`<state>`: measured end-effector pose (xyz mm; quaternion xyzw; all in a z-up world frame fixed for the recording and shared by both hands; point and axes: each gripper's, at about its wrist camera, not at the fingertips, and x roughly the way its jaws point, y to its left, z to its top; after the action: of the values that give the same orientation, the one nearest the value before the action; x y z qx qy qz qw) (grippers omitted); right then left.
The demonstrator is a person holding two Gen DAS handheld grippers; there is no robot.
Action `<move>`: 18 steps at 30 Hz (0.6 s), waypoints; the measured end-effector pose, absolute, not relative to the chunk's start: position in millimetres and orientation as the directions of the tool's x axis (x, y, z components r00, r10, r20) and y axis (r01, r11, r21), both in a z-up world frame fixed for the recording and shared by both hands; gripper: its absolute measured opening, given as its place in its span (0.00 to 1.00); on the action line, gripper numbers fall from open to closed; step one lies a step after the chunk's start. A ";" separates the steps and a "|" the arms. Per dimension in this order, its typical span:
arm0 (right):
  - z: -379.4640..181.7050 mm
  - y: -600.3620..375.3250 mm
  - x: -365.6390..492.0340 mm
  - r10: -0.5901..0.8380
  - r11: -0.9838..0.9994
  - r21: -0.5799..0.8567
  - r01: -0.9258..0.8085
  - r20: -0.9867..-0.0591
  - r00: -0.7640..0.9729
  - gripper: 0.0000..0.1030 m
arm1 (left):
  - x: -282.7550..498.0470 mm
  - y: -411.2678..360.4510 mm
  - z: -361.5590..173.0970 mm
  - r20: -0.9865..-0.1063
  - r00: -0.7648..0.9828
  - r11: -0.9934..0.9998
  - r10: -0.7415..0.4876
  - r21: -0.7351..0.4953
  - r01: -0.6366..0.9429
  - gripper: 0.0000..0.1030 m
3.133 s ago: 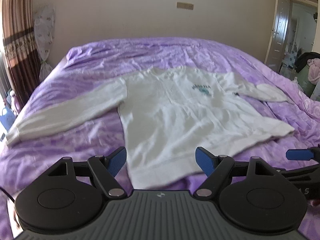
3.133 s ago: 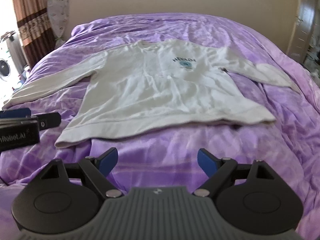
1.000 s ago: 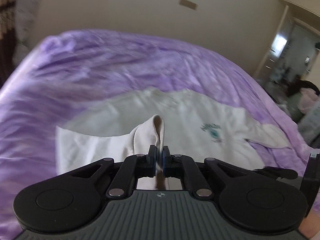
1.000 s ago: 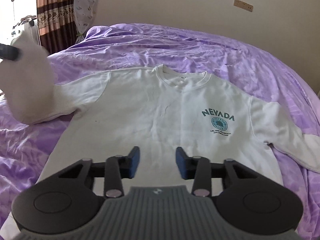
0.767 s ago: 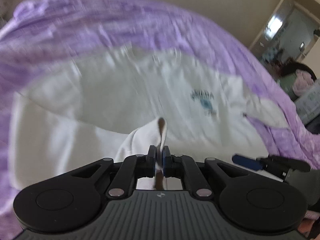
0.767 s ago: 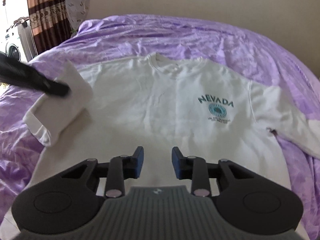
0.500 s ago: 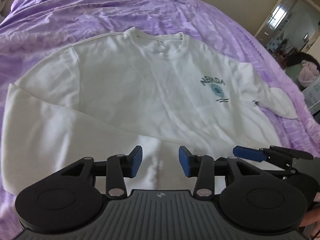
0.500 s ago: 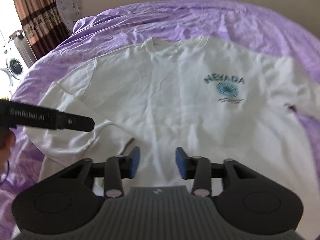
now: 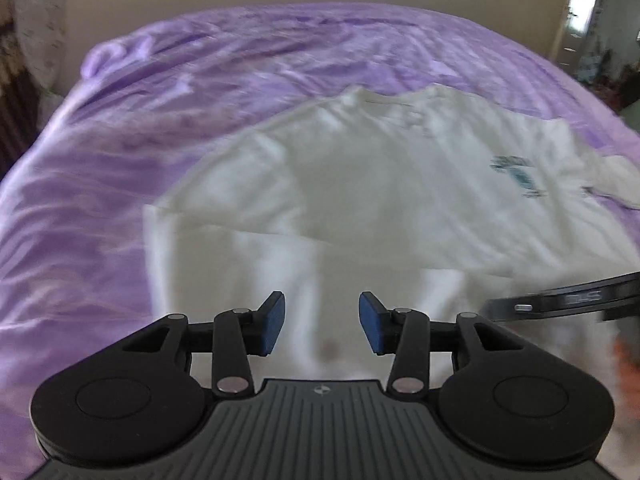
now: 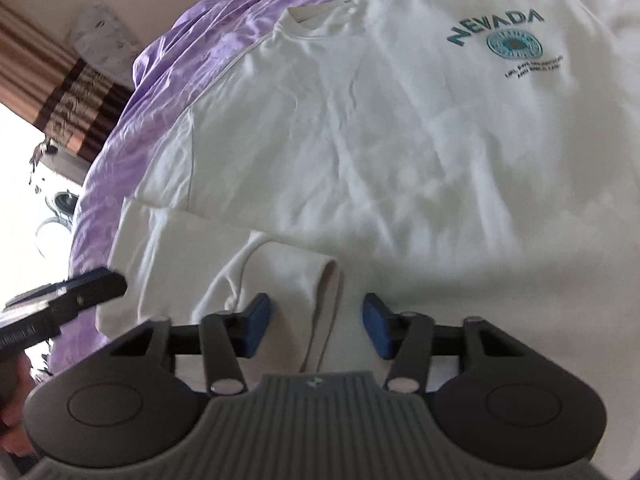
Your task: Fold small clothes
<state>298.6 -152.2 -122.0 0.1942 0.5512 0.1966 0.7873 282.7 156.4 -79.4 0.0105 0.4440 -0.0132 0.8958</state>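
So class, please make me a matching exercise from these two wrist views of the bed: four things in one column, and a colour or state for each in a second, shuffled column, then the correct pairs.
Things:
1. bedspread
2. sweatshirt
3. NEVADA print
4. left sleeve

Colour or state:
A. teal
B. folded in across the front of the garment
C. purple
D. white, lying front up

Pairs: 1-C, 2-D, 3-A, 4-B
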 end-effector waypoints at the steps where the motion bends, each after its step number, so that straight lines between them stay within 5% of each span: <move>1: -121.3 -149.5 299.3 0.546 0.833 0.545 -0.099 -0.780 0.305 0.10 | 282.7 163.4 -79.0 -0.792 0.610 1.000 0.012 0.022 0.009 0.49; 2: -121.0 -148.6 300.0 0.566 0.820 0.564 -0.100 -0.770 0.296 0.02 | 281.9 169.5 -78.0 -0.790 0.613 1.000 0.028 0.027 -0.011 0.49; 7: -81.5 -125.1 302.1 0.567 0.824 0.520 -0.225 -0.750 0.341 0.00 | 277.9 205.3 -66.8 -0.770 0.629 0.993 0.103 0.039 -0.113 0.49; 18: 116.3 -102.8 374.8 0.510 0.852 0.250 -0.459 -0.590 0.626 0.00 | 296.3 222.8 -56.6 -0.748 0.654 0.986 0.116 0.009 -0.165 0.49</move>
<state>374.8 -102.8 116.3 0.0377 0.3388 0.2691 0.9008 296.3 222.8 -56.6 -0.0300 0.4088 0.0771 0.9089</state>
